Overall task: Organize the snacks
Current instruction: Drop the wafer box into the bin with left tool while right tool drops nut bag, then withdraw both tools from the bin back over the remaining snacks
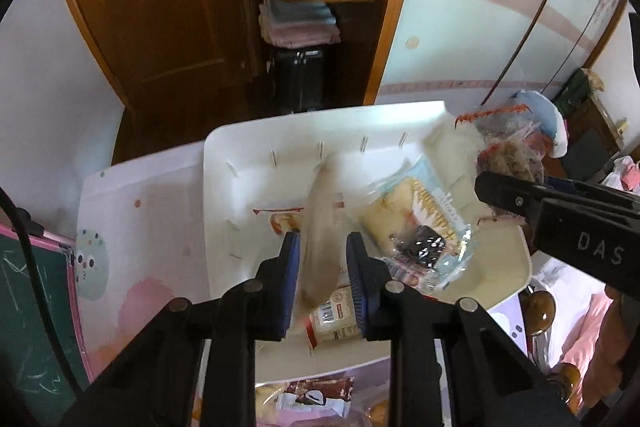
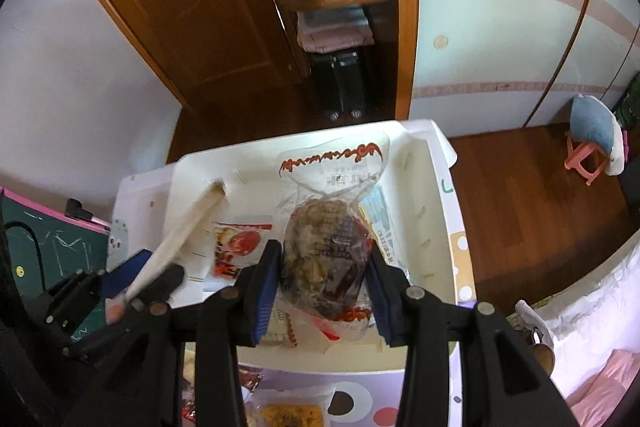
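White tray [image 2: 436,227] | left tool [image 1: 323,267] pinches beige packet [image 1: 320,223] | right tool [image 2: 325,275] grips dark snack bag [image 2: 324,247], "DAS" embossed

Two hand-held grippers [image 1: 323,263] [image 2: 324,275] are seen, one white tray [image 2: 436,227], and about five snack packets.

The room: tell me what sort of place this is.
Likely a child's bedroom at home: a wooden door, a pastel wardrobe, a small pink stool, and pink bedding beside the white bin.
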